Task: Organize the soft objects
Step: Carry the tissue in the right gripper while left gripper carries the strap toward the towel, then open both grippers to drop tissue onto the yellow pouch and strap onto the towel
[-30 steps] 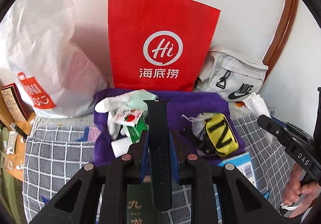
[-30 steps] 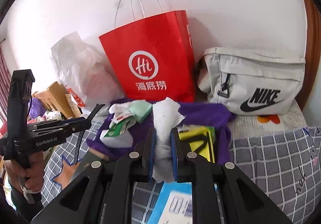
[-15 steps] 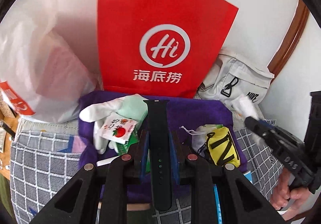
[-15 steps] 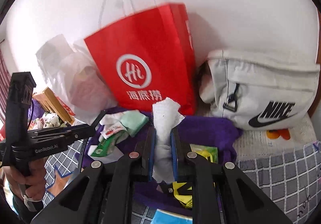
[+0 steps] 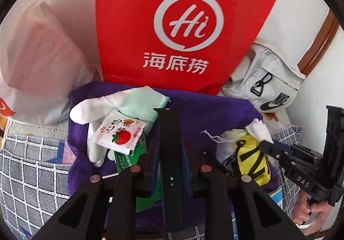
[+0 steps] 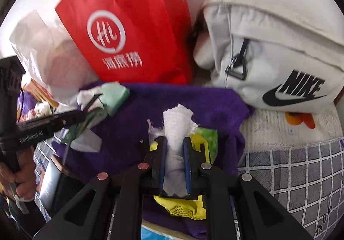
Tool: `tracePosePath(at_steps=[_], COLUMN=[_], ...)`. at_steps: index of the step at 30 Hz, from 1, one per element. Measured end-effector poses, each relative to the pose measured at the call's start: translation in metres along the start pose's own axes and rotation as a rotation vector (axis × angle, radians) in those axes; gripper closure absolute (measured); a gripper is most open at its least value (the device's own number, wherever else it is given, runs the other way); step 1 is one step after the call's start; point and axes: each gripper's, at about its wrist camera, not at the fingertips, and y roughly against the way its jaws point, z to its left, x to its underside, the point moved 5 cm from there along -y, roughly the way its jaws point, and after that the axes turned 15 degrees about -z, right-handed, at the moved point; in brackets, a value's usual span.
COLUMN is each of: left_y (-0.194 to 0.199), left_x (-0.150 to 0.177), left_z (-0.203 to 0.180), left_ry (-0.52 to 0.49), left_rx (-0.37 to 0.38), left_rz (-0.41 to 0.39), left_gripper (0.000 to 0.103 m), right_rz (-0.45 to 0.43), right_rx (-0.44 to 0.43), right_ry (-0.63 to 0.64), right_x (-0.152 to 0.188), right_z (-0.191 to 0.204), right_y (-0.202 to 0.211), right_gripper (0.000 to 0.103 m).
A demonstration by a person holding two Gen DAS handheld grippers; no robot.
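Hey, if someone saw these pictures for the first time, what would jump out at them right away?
Probably the big red paper bag standing against the wall behind the purple cloth. Next, what each tool holds: the left gripper is closed on a black watch strap, and the right gripper on a crumpled white tissue. The grey Nike bag lies to the right of the red one.
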Motion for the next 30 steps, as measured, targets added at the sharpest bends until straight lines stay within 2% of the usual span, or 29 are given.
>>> tracePosePath(at_steps=[11, 15, 22, 25, 30], left_y=[-0.015, -0.017, -0.015, -0.013, -0.003], left_x=[0.008, 0.010, 0.008, 0.008, 0.004], left_z=[0.007, 0.007, 0.010, 0.013, 0.012], left_ry=[0.044, 0.051, 0.066, 0.070, 0.055], left_rx=[0.025, 0.028, 0.036, 0.044, 0.023], left_rz=[0.055, 0.064, 0.070, 0.078, 0.054], left_gripper=[0.083, 0.083, 0.083, 0.076, 0.065], right_rz=[0.027, 0.027, -0.019, -0.034, -0.076], right_rx=[0.006, 0.003, -0.012, -0.010, -0.017], right_ry=[-0.026, -0.021, -0.010, -0.010, -0.013], right_x=[0.004, 0.002, -0.007, -0.011, -0.021], right_z=[-0.003, -0.002, 0.004, 0.006, 0.009], right_y=[-0.013, -0.010, 0.002, 0.009, 0.023], right_gripper=[0.082, 0.066, 0.049, 0.042, 0.042])
